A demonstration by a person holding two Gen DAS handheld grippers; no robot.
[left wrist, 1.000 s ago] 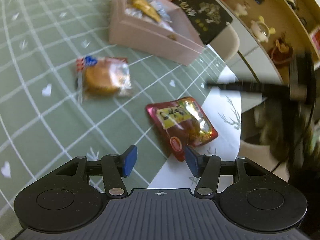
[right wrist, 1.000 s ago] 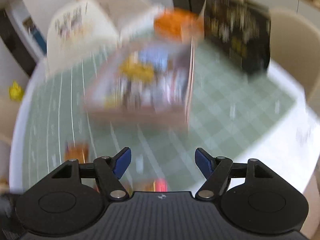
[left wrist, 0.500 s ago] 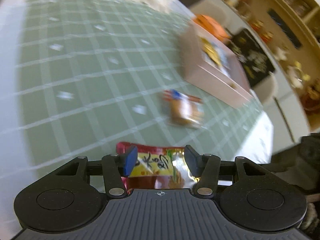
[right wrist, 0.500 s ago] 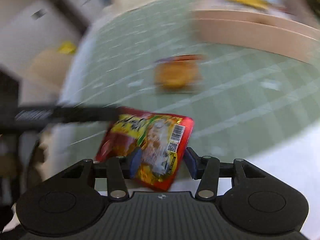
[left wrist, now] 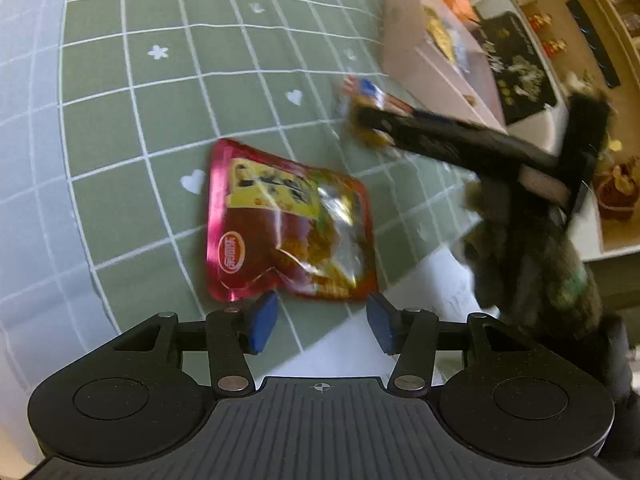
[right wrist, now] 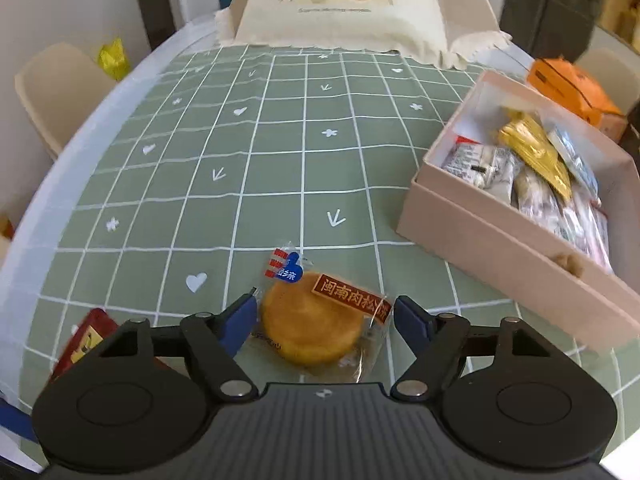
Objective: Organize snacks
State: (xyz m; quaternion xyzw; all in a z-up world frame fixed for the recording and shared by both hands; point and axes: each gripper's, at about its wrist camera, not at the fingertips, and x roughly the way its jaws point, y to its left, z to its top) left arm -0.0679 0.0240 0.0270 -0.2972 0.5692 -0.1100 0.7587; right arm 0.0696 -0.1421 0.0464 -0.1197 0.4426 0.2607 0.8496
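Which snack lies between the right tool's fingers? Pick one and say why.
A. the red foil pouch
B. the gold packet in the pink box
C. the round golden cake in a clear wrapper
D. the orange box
C: the wrapped round cake lies on the green cloth between the opening right tool fingers.

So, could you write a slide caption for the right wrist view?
Right gripper, jaws opening, straddles a wrapped round cake on the green checked tablecloth, beside the pink snack box.
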